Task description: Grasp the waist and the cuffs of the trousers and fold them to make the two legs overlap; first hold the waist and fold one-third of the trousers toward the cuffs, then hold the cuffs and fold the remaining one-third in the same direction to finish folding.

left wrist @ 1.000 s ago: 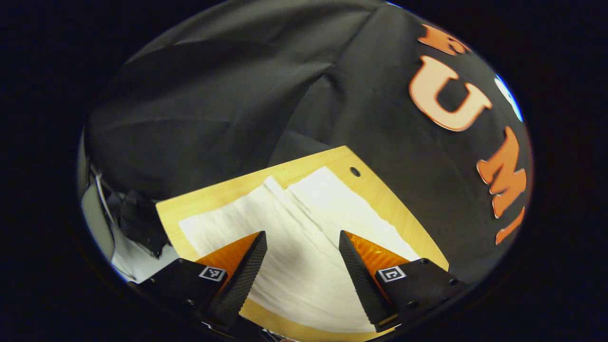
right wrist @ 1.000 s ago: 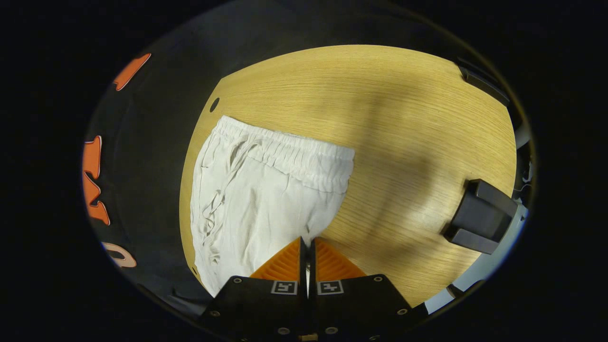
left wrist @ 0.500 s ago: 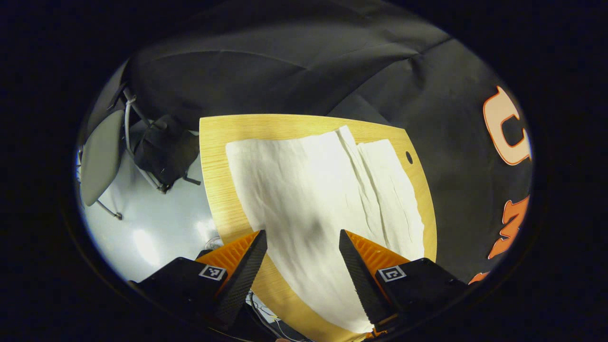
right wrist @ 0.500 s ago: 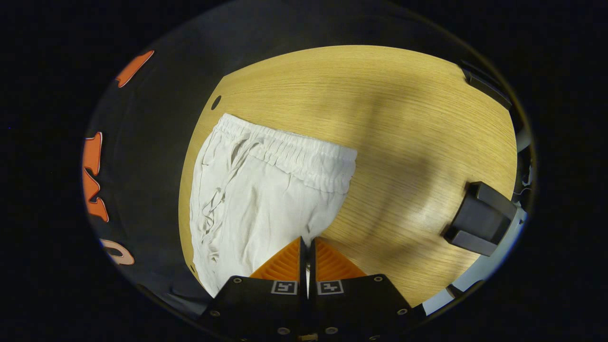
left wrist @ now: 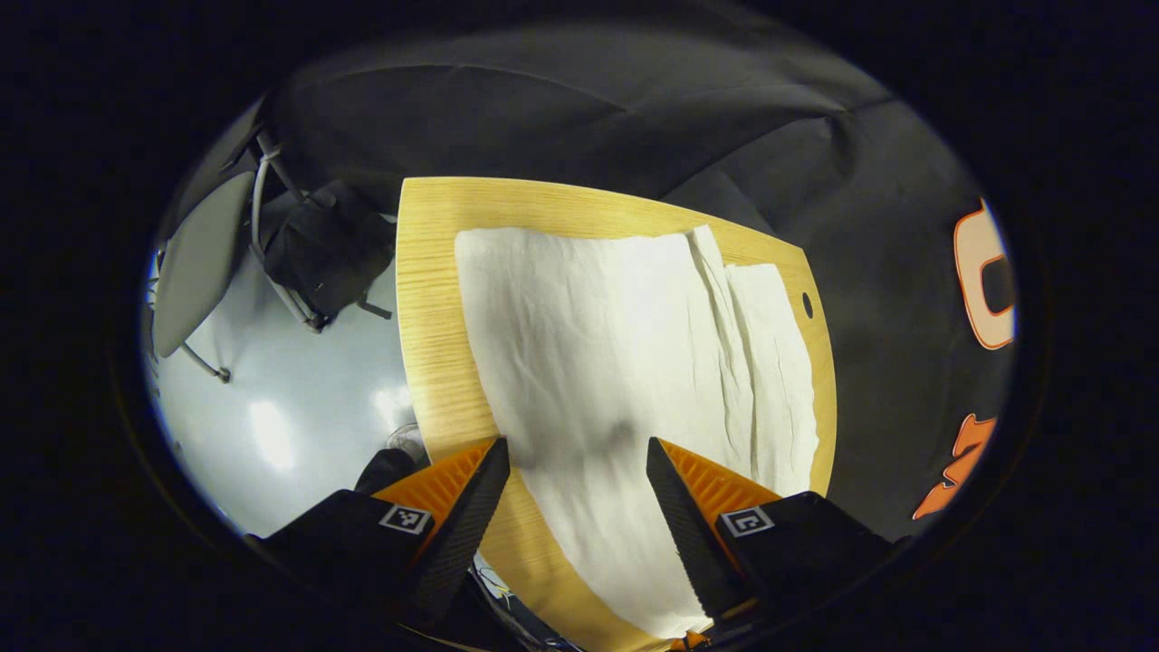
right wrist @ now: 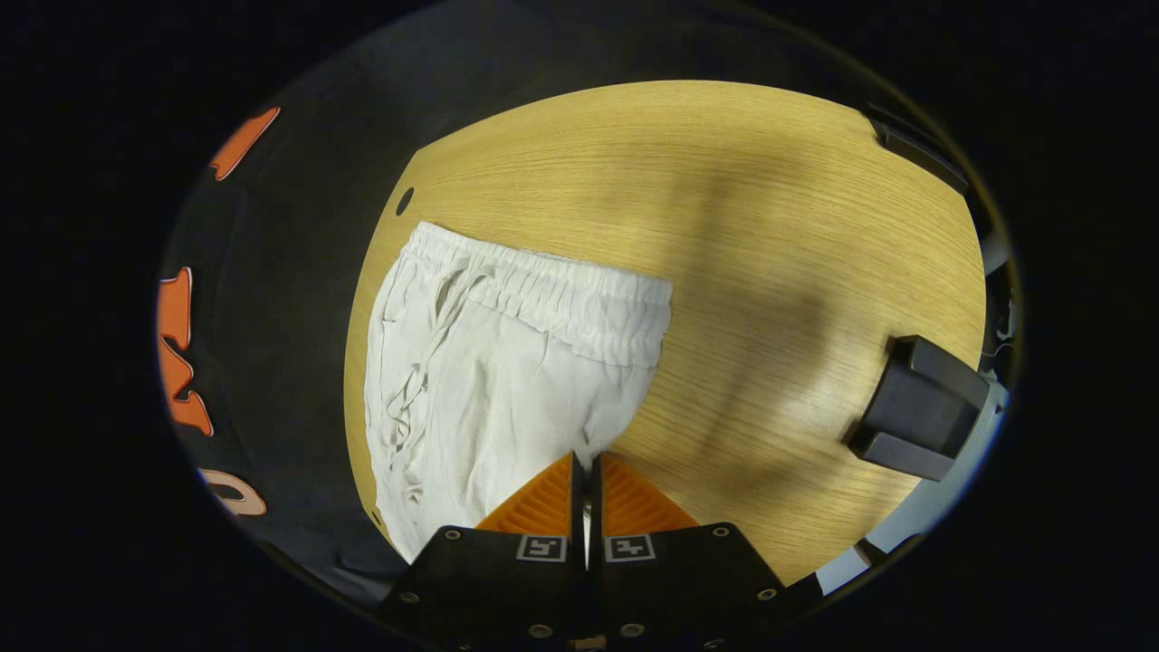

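The left gripper view is taken from above, looking down the trouser legs [left wrist: 616,362] toward the surface's [left wrist: 435,299] far edge — the right gripper view is held low and near, facing the waistband [right wrist: 543,290]. Surface and trousers are shared.

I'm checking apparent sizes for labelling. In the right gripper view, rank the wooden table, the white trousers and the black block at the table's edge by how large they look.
1. wooden table
2. white trousers
3. black block
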The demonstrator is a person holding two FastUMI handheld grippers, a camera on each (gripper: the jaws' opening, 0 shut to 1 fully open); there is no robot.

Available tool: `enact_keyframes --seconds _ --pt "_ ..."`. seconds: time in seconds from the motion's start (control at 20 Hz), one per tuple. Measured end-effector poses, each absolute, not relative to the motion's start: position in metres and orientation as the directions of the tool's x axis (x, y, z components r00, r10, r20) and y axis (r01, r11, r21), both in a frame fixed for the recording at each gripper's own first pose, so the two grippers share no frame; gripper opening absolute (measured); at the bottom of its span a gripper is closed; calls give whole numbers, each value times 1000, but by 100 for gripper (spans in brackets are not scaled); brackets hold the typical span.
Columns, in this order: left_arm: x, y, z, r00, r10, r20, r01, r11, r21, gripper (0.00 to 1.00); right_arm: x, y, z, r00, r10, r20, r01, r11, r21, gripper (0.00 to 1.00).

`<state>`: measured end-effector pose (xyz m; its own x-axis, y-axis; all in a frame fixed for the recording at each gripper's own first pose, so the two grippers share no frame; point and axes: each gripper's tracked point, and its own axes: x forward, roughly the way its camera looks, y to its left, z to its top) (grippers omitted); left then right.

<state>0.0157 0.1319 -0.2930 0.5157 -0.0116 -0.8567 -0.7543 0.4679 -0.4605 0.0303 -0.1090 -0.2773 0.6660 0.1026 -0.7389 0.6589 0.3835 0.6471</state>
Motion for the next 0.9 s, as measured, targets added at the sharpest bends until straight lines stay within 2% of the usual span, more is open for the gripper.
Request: enact_keyframes --seconds 0.05,0.1,0.15,0.2,0.25,0.3,0.45,0.6,0.75,0.9 --pt "19 133 -293 517 -15 -856 -752 470 -463 100 31 -108 -277 666 104 -739 660 380 648 1" --pt "22 132 -295 513 -21 -858 -752 470 -461 95 31 -108 -277 666 105 -739 661 376 649 1" --pt "24 133 -297 509 -29 -860 -753 469 -462 99 31 -108 -277 667 106 -738 660 374 651 1" --pt "26 134 -300 506 -27 -862 -758 463 -460 83 31 -108 -277 668 109 -736 658 375 653 1" --pt "27 133 -305 497 -32 -867 -763 461 -454 82 31 -108 -277 671 111 -733 654 377 656 1" --pt "25 134 -310 490 -33 -871 -765 464 -448 49 31 -109 -277 671 116 -732 653 376 658 1" --pt "26 140 -313 479 -33 -877 -779 445 -442 7 32 -109 -278 672 119 -731 656 364 661 1" --pt "29 140 -315 482 -28 -876 -752 499 -431 5 31 -109 -278 671 113 -733 657 366 659 2" --pt "33 141 -309 489 -41 -871 -751 488 -445 5 29 -108 -276 659 105 -745 669 372 644 1" --pt "43 140 -289 516 -54 -855 -716 520 -466 5 29 -107 -266 655 107 -748 651 423 630 1"
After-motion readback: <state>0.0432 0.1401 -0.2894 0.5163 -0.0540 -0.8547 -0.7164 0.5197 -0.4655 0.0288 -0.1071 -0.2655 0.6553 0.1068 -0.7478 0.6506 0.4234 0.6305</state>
